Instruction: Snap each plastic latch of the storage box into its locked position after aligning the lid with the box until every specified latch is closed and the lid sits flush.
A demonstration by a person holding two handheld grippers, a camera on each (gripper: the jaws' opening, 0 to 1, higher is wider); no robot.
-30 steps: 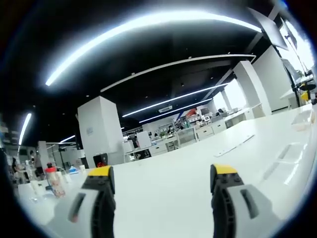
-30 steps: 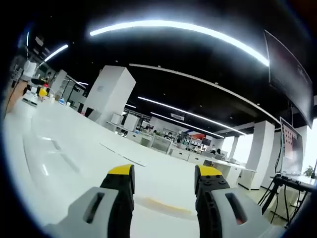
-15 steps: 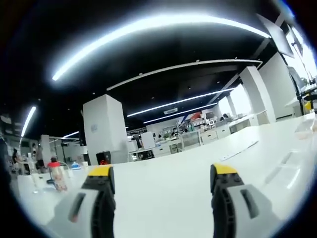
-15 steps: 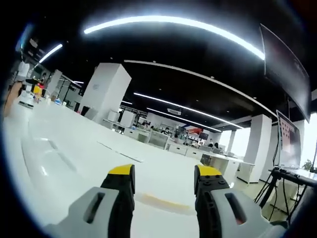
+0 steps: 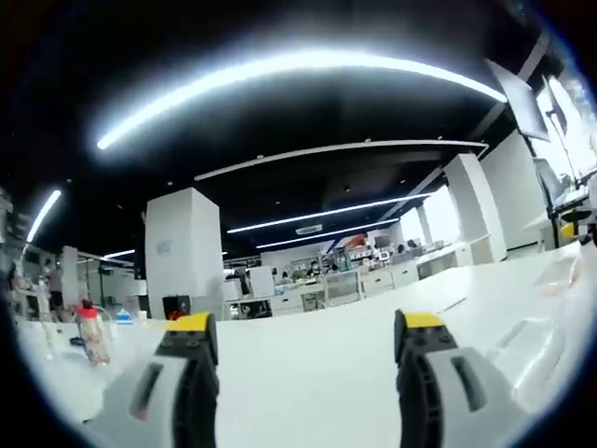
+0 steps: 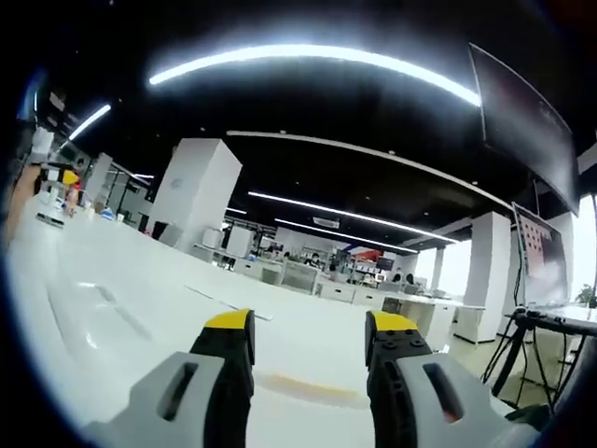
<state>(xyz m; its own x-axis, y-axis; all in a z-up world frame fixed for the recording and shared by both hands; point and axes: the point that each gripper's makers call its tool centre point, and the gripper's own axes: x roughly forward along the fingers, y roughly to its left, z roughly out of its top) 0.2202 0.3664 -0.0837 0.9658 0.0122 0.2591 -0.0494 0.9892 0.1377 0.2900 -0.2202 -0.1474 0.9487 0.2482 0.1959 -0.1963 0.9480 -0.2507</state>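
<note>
Above the white table (image 5: 308,373), left gripper (image 5: 303,336) and right gripper (image 6: 308,336) ride level with jaws spread and empty, likely transit posture; storage box possibly that clear shape (image 5: 564,271) far right, unconfirmed.

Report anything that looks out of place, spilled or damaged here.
Nothing stands out. Left gripper and right gripper are open and empty over a white table; a red-capped bottle stands upright at its far edge.
</note>
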